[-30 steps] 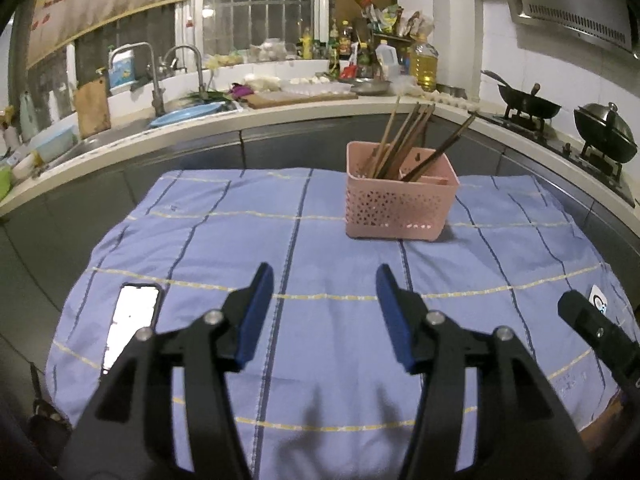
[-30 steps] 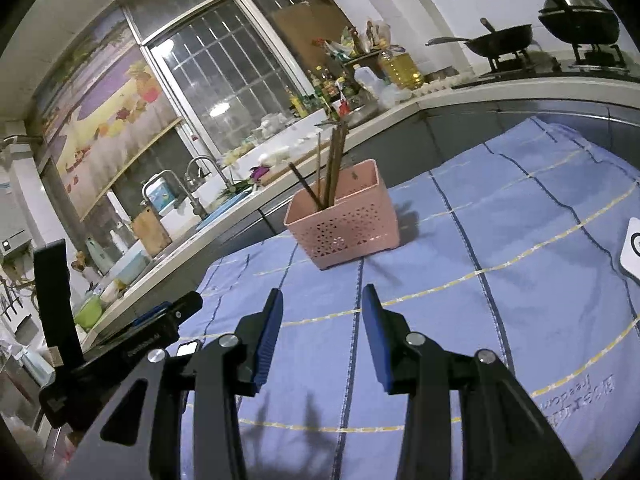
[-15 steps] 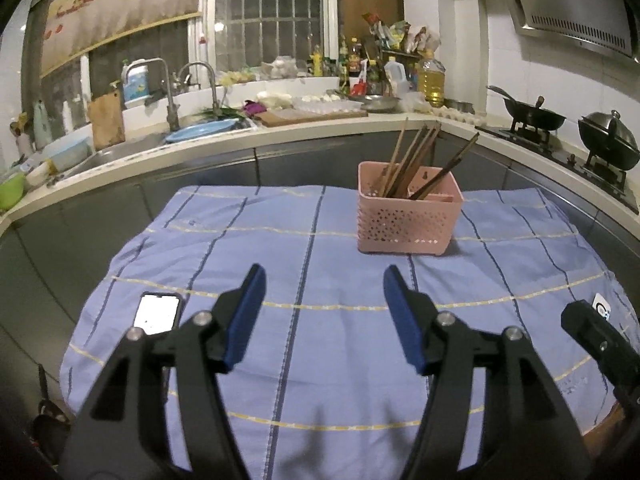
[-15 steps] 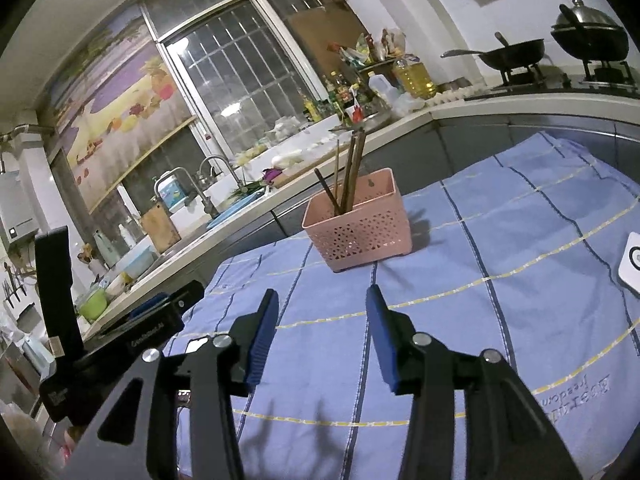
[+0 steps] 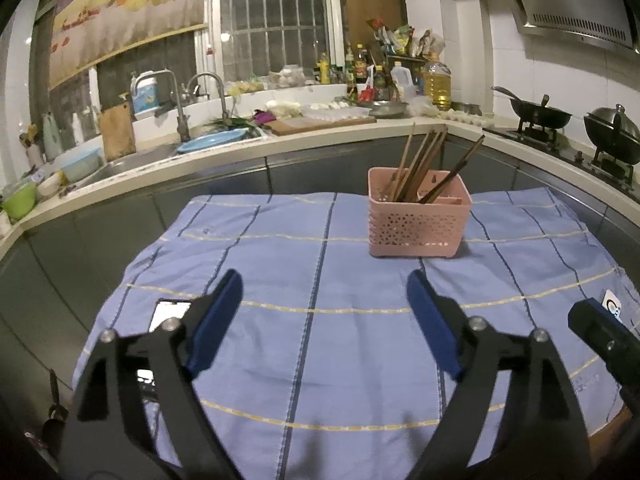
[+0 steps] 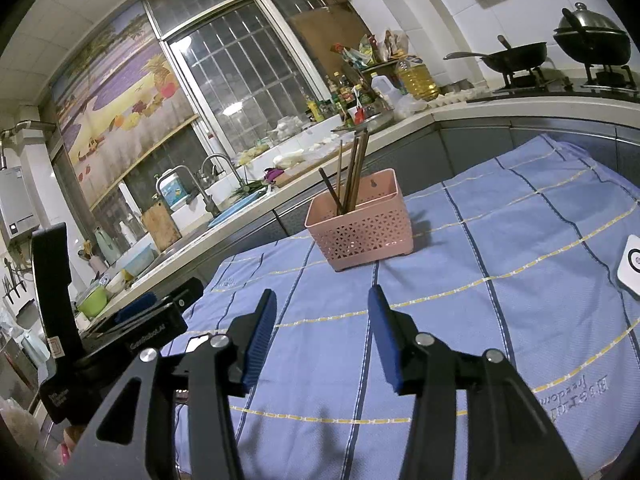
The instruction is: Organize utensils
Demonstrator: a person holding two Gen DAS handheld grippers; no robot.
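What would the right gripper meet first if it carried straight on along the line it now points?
Probably the blue striped tablecloth. The right gripper, empty and slightly open, tilts downward, so its line seems to reach bare cloth short of the pink perforated plastic basket holding brown wooden chopsticks. Depth is uncertain.

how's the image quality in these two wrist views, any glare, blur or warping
Left wrist view: dim, bluish; the counter edge bows from fisheye warp, and the phone screen glares white. Right wrist view: sharper and brighter, strongly tilted; the pink basket casts a short shadow on the cloth.
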